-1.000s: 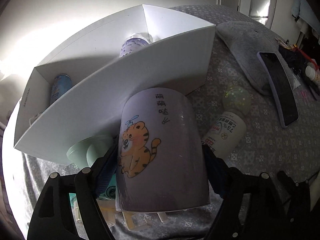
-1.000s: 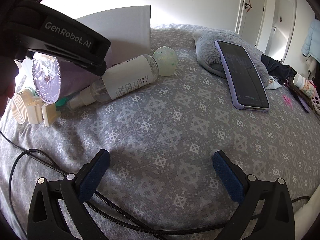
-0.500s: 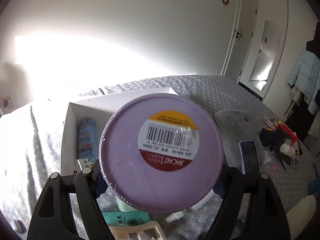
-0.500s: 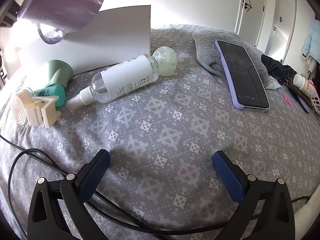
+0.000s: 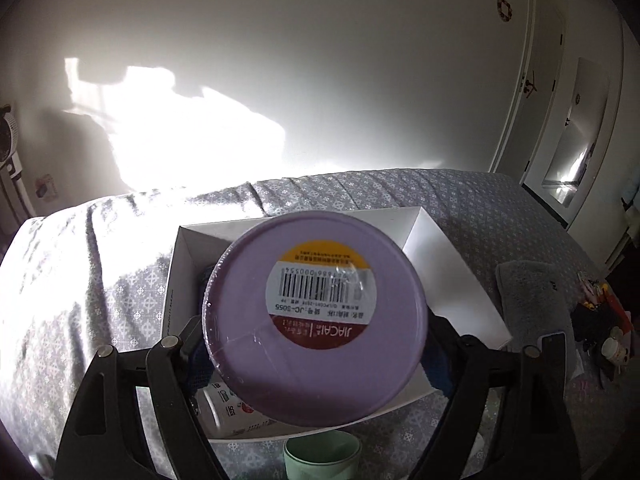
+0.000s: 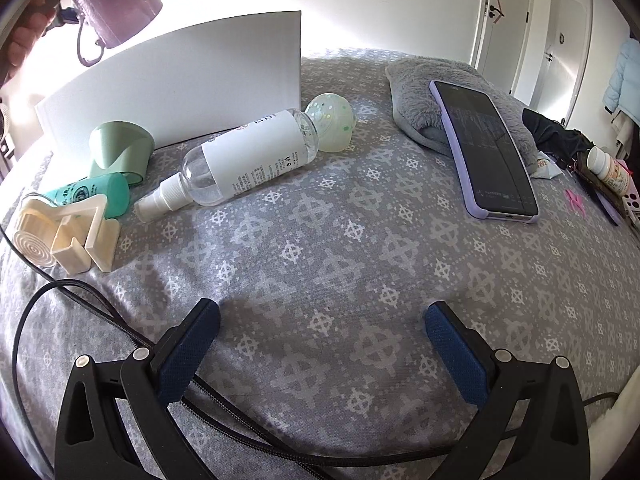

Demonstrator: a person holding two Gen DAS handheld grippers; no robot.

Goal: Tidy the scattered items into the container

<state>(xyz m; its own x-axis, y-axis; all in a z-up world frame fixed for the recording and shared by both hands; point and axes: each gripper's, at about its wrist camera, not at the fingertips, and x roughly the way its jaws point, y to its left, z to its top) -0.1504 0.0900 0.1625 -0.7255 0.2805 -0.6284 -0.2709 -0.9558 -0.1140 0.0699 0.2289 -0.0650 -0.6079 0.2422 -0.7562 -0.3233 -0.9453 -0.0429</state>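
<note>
My left gripper (image 5: 316,344) is shut on a purple mug (image 5: 316,320), its barcoded base facing the camera, held in the air above the white box (image 5: 448,256). The mug also shows high at top left in the right wrist view (image 6: 116,12), above the box wall (image 6: 180,84). My right gripper (image 6: 320,340) is open and empty, low over the grey bedspread. Ahead of it lie a clear spray bottle (image 6: 248,160), a pale green ball (image 6: 332,120), a green cup (image 6: 120,152), a teal tube (image 6: 92,196) and a cream plastic holder (image 6: 64,236).
A phone in a purple case (image 6: 484,148) rests on a grey plush cushion (image 6: 424,96) at right. Clutter with a pill bottle (image 6: 608,168) lies at the far right. A black cable (image 6: 60,300) runs along the near left. Bottles lie inside the box (image 5: 224,408).
The left gripper has lifted the mug from beside the box and moved it over the box opening. The right gripper has not moved.
</note>
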